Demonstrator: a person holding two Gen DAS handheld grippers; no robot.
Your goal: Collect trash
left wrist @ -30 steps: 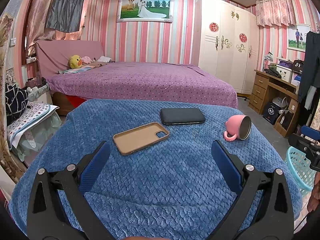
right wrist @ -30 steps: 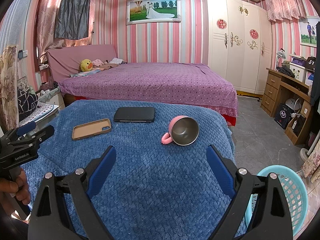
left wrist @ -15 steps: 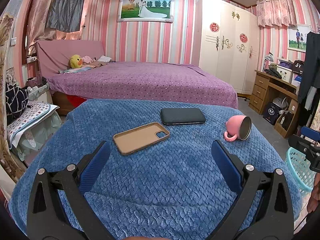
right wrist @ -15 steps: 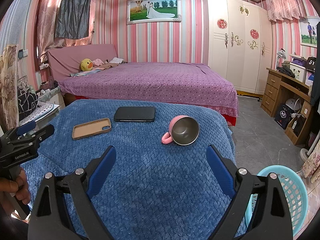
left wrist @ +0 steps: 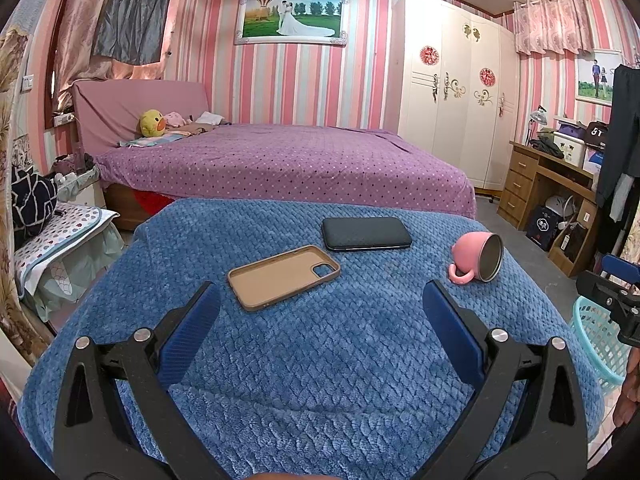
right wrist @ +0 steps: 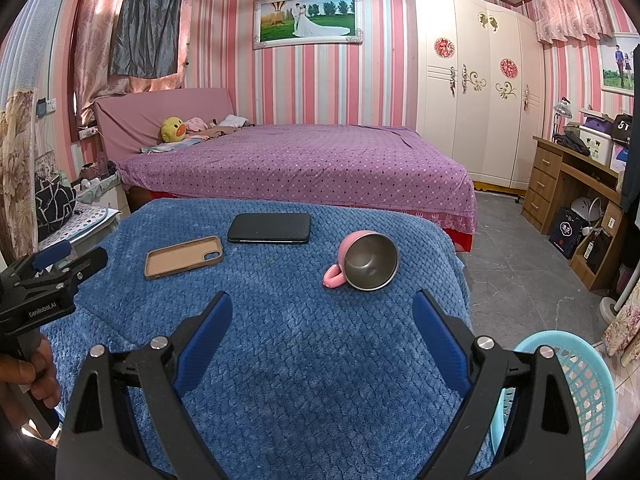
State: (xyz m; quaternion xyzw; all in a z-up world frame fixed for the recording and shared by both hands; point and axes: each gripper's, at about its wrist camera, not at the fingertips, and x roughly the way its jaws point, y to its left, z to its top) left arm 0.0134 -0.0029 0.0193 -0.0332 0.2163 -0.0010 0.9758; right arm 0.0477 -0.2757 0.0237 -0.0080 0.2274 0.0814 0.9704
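Observation:
On a table draped in a blue blanket (left wrist: pixel 320 352) lie a tan phone case (left wrist: pixel 283 276), a black phone (left wrist: pixel 366 233) and a pink mug (left wrist: pixel 478 256) tipped on its side. The right wrist view shows the same case (right wrist: pixel 184 257), phone (right wrist: pixel 270 228) and mug (right wrist: pixel 366 261), its steel inside facing me. My left gripper (left wrist: pixel 320 316) hovers open over the blanket's near part, short of the case. My right gripper (right wrist: pixel 322 328) is open too, in front of the mug. Neither holds anything. A turquoise basket (right wrist: pixel 580 392) stands on the floor at the right.
A purple bed (left wrist: pixel 288 164) lies behind the table. To the right stand a cream wardrobe (left wrist: pixel 452 84) and a wooden desk (left wrist: pixel 548 184) with bags under it. A cluttered side stand (left wrist: pixel 56 236) is at the left. A hand (right wrist: pixel 36 372) holds the left gripper's handle.

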